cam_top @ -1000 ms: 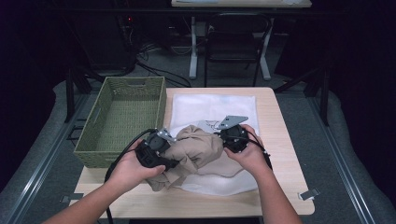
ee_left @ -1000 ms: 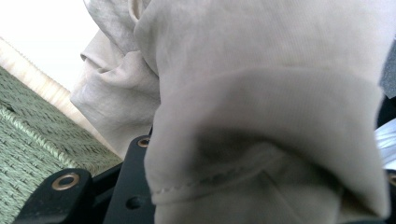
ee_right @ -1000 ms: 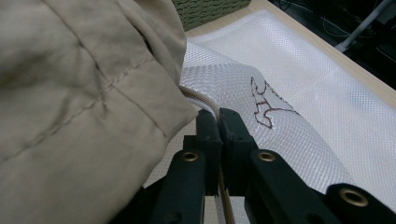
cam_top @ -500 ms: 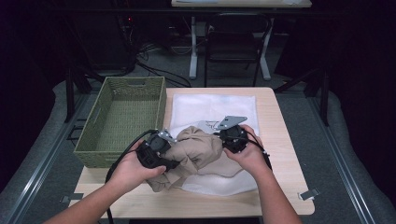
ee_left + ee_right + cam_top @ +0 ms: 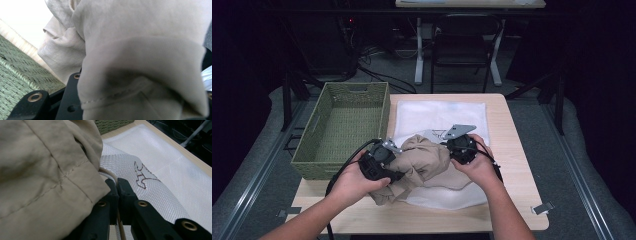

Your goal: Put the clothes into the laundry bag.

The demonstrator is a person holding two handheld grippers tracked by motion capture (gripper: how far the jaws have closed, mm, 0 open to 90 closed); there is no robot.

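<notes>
A bunched tan garment [image 5: 422,161] lies on a white mesh bag [image 5: 442,117] in the middle of the table. My left gripper [image 5: 379,164] holds the garment's left side. In the left gripper view the tan cloth [image 5: 140,37] is packed between the jaws and drapes over them, so my left gripper [image 5: 142,86] is shut on it. My right gripper [image 5: 460,148] sits at the garment's right side. Its jaws [image 5: 117,185] are shut on the bag's trimmed edge [image 5: 110,176], with the garment [image 5: 37,170] bulging just left of them.
A green woven basket [image 5: 342,125] stands at the table's left, right beside my left hand. The wooden table [image 5: 507,130] has a bare strip along its right and front edges. Chairs and cables sit on the dark floor beyond the far edge.
</notes>
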